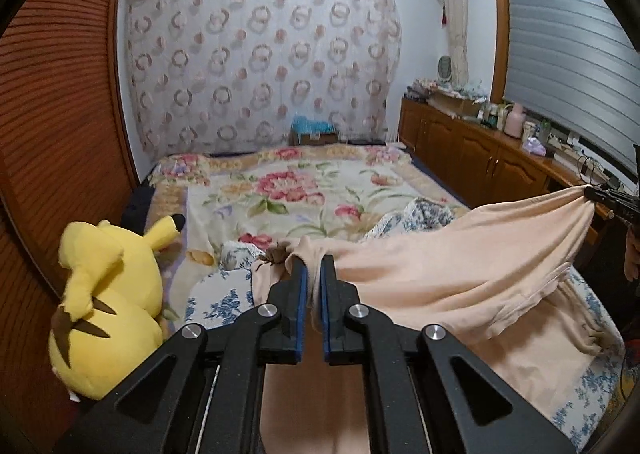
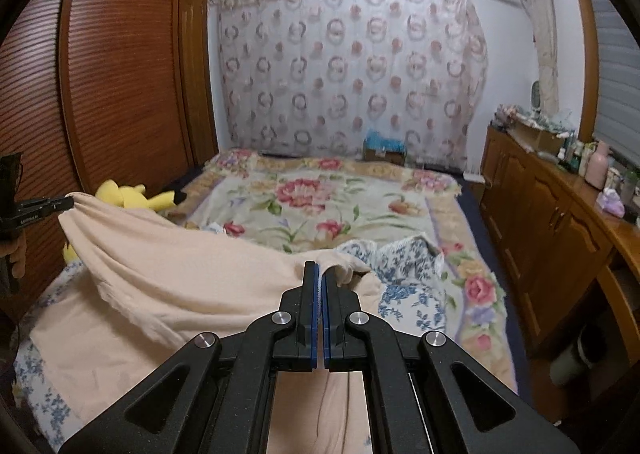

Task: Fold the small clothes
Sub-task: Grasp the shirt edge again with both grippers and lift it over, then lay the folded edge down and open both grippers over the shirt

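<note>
A peach garment [image 1: 460, 266] hangs stretched between my two grippers above the bed. My left gripper [image 1: 314, 266] is shut on one corner of it; this gripper also shows at the left edge of the right wrist view [image 2: 60, 204]. My right gripper [image 2: 321, 274] is shut on the other corner of the peach garment [image 2: 180, 278]; it also shows at the right edge of the left wrist view [image 1: 592, 194]. The cloth sags between the two grips and its lower part lies on a blue-flowered white cloth [image 2: 404, 266].
A yellow plush toy [image 1: 108, 294] sits at the bed's left side by the brown wardrobe [image 2: 120, 66]. A floral blanket [image 1: 288, 190] covers the bed. A wooden cabinet [image 2: 540, 222] with bottles runs along the right. A patterned curtain [image 1: 260, 62] hangs behind.
</note>
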Demonstrator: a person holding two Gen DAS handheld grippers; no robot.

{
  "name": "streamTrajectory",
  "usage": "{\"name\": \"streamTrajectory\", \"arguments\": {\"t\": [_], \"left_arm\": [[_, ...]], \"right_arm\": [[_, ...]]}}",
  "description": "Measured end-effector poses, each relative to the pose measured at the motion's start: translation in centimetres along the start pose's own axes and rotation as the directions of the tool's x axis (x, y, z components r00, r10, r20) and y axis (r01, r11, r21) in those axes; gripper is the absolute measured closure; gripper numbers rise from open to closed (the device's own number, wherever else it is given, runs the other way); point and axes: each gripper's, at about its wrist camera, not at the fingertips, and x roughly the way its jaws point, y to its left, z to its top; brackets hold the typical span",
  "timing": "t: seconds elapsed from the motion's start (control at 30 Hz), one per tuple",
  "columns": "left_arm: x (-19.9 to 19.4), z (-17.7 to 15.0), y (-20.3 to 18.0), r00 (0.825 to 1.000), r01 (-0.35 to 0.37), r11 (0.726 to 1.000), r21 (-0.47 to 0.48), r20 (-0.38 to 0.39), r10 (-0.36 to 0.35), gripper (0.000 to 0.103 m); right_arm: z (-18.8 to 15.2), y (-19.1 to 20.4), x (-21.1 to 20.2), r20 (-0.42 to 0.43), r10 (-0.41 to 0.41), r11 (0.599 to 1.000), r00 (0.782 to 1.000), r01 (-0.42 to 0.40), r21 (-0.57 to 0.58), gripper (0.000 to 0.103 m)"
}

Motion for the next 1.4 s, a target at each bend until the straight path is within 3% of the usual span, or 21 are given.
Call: {"name": "streamTrajectory", "arguments": {"t": [0.2,0.43,0.63,0.77,1.0,1.07,1.13,1.2,1.27,1.4], "left_arm": [[-5.0,-2.3,-0.1,1.0,-0.014,1.0,-0.004,0.025,0.014,0.097],[-9.0,-7.9,-0.2,1.0,-0.003,0.999,-0.047,-0.007,0.002,0.096],[-7.4,-13.5,-0.3,0.991,-0.028,0.998,-0.051,-0.134,0.021,0.096],[-6.3,-15.2,-0.4,0.981,-0.032,0.998,-0.049,-0.195,0.022,0.096],[-7.7,-15.7,-0.6,0.984,-0.04,0.998,-0.046,-0.174,0.031,0.085],[-8.2,-15.5,-0.5,0.986,-0.035,0.998,-0.051,-0.164,0.026,0.073],[-8.3,-15.5,-0.2,0.987,-0.029,0.998,-0.061,-0.157,0.019,0.062],[-8.0,-15.6,0.0,0.986,-0.025,0.998,-0.066,-0.167,0.013,0.062],[-7.4,-15.9,0.1,0.981,-0.037,0.997,-0.067,-0.193,0.023,0.054],[-6.3,-16.7,0.1,0.974,-0.053,0.996,-0.068,-0.221,0.037,0.052]], "right_arm": [[-2.6,0.7,-5.4,0.048,-0.004,1.0,0.999,0.005,-0.014,0.102],[-8.2,2.0,-10.2,0.014,0.003,1.0,1.0,-0.003,-0.016,0.102],[-15.0,3.2,-8.8,-0.125,0.044,0.999,0.991,-0.043,0.017,0.102],[-18.3,4.0,-6.3,-0.207,0.036,0.999,0.978,-0.029,0.035,0.102],[-18.2,3.4,-6.6,-0.204,0.004,0.999,0.979,0.004,0.037,0.099],[-17.6,3.7,-7.3,-0.193,-0.01,1.0,0.981,0.014,0.019,0.099],[-17.1,4.2,-8.0,-0.176,-0.026,1.0,0.984,0.027,0.003,0.089],[-17.1,4.2,-8.1,-0.159,-0.03,1.0,0.987,0.03,-0.001,0.061],[-17.1,4.3,-7.4,-0.151,-0.034,0.999,0.988,0.033,-0.007,0.051],[-18.0,5.0,-4.9,-0.177,-0.016,1.0,0.984,0.012,-0.024,0.05]]}}
